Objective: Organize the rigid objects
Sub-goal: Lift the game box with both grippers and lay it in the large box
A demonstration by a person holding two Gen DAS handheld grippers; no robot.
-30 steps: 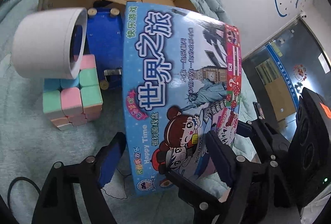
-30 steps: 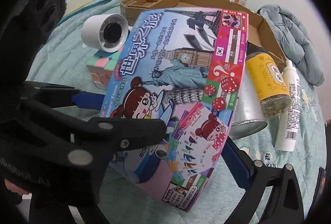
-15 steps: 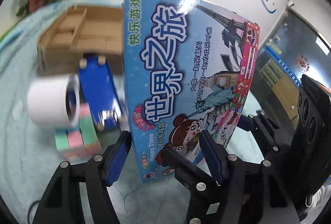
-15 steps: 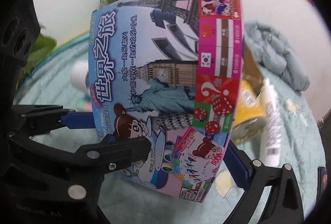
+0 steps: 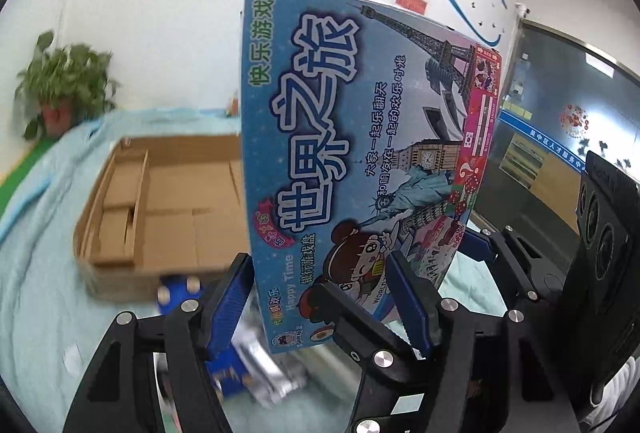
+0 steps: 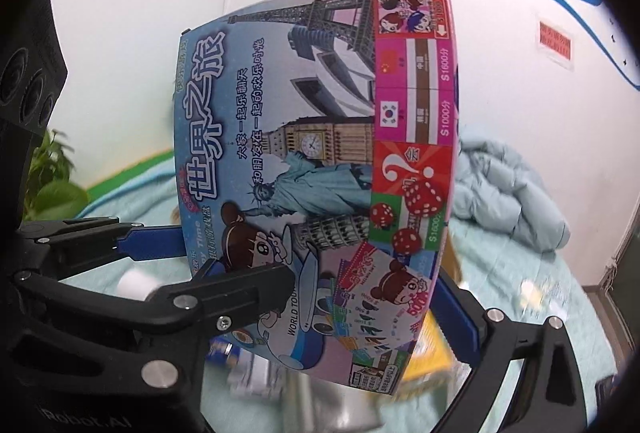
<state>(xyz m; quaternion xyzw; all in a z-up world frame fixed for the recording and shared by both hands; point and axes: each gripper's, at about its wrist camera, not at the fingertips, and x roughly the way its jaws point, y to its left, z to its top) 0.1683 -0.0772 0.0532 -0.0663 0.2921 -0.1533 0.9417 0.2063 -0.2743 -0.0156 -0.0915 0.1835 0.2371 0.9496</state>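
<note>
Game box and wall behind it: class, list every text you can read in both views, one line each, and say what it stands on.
"世界之旅": game box front.
"快乐游戏": box, top left corner.
"Happy Time": box, lower left.
"WORLD TOUR": box, on the cartoon plane.
"$1600", "$1000": box's pink strip.
"Robot.AI": gripper body, partly dark.
Blue characters and red notice on the wall: cut off or blurred, unreadable.
</note>
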